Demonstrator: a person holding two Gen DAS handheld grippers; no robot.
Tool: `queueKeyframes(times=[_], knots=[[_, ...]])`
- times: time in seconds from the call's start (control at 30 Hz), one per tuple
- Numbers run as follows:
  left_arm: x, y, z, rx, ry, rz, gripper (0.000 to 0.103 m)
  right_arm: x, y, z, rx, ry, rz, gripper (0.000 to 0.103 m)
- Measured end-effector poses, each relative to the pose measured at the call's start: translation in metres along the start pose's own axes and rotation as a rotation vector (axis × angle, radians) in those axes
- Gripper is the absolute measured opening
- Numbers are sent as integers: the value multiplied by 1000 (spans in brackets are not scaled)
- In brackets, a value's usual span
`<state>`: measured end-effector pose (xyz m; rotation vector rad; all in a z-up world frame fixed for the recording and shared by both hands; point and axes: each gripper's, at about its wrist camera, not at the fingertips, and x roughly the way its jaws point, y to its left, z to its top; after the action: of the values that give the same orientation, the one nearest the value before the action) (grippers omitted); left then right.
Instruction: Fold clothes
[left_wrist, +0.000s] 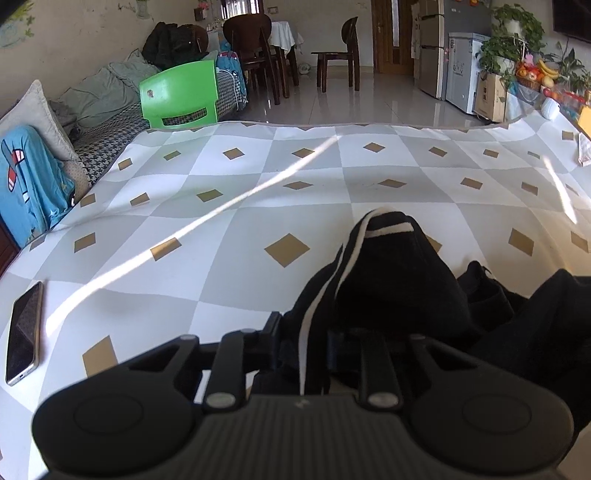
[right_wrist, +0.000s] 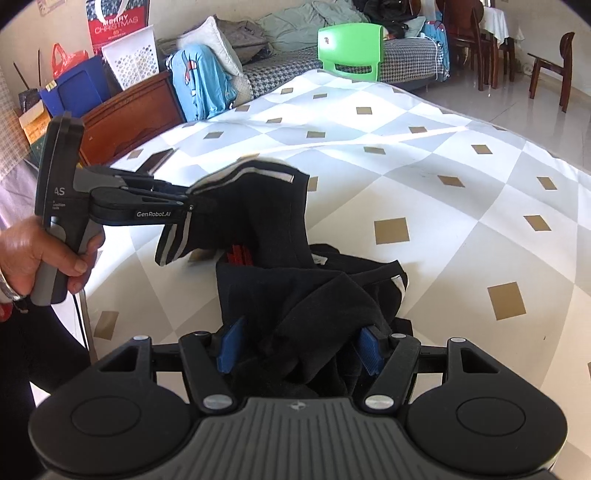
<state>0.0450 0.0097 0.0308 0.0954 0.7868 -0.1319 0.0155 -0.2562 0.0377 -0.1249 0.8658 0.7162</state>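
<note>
There is one black garment (right_wrist: 295, 291) with white stripes. It lies in a heap on the tabletop (right_wrist: 424, 177), which has a cloth with grey and white squares and small brown diamonds.

There are two grippers. The left gripper (right_wrist: 186, 206) is held by a hand (right_wrist: 44, 254). Its two fingers are pressed together on a striped edge of the garment, and they lift that part up off the tabletop. From the left fingers the cloth hangs down and runs back to the heap. In the left wrist view the striped cloth sits right between the fingers and bulges up just past them.

The right gripper (right_wrist: 299, 350) has two blue fingers (right_wrist: 231, 349). They stand partly apart, with a thick bunch of the black garment between them. The cloth fills the gap and touches both fingers, so they grip it.

One phone (left_wrist: 24, 332) lies flat on the tabletop, well off to the left of the left fingers. One green chair (left_wrist: 179, 96) stands past the far edge of the tabletop, far ahead of the fingers.
</note>
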Motion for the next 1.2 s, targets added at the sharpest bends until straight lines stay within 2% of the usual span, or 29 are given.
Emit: queueKeyframes(times=[0.1,0.17,0.33,0.4,0.47,0.5,0.57,0.67,0.87,1.2], knots=[[-6,5,6,-70,-10,-35,20,-16,-7,5,37,-58,1,63],[-7,3,7,-71,-11,-33,20,-23,-6,7,32,-88,-17,63],[1,1,4,-70,30,-26,22,-34,-1,13,-42,-130,-124,63],[1,-1,2,-43,32,-11,25,-36,-3,14,-23,-149,-86,63],[2,-2,0,-16,39,0,49,-31,1,14,-13,-141,-21,63],[3,-3,-1,-9,46,5,56,-27,4,14,-18,-132,3,63],[6,-4,-5,-3,58,20,82,-17,16,14,-64,-105,18,63],[10,-4,-10,16,73,49,83,-2,30,15,-114,-73,33,63],[15,1,-16,-14,88,45,83,21,53,15,-183,-53,65,63],[24,16,-21,-94,127,52,83,67,80,9,-278,-33,30,63]])
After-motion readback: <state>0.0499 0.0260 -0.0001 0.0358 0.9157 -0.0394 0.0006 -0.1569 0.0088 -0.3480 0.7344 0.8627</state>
